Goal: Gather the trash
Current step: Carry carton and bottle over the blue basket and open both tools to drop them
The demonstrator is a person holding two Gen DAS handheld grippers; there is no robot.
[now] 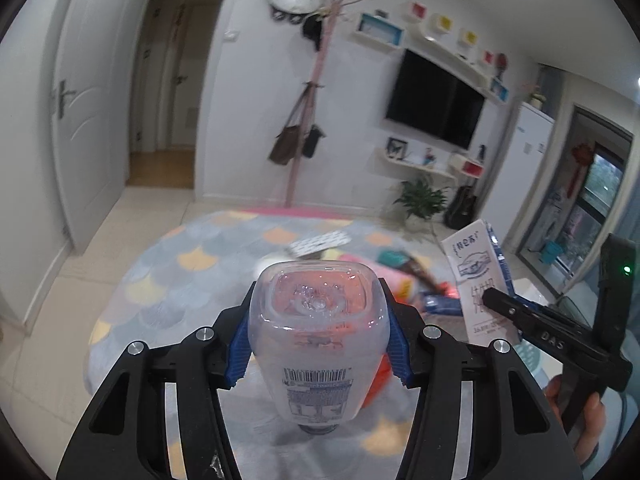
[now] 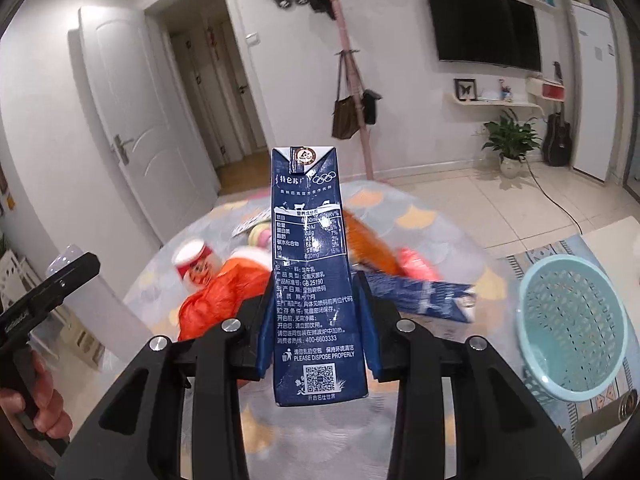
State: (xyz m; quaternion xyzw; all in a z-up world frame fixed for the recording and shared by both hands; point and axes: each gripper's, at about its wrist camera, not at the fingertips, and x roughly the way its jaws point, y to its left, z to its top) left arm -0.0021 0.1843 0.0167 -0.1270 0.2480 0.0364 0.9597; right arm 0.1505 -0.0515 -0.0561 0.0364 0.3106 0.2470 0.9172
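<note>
The left gripper (image 1: 318,344) clamps a clear plastic bottle (image 1: 318,344), base pointing outward, above the patterned rug (image 1: 168,264). The right gripper (image 2: 318,316) pinches a blue milk carton (image 2: 310,264) upright over that rug's litter, left of the pale blue basket (image 2: 534,368).

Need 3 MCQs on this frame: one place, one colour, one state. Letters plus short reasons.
1. Where does the basket sit in the right wrist view?
A. lower right
B. upper left
C. centre top

2. What colour is the side of the milk carton that faces the right wrist camera?
A. yellow
B. dark blue
C. green

3. What is the left gripper doing?
A. standing open, with nothing in it
B. clamping a clear plastic bottle
C. clamping a paper cup

Key: 1 A, the teal basket lies at the lower right edge; 2 B, white print on navy; 3 B, the blue pads press on the bottle's sides.
</note>
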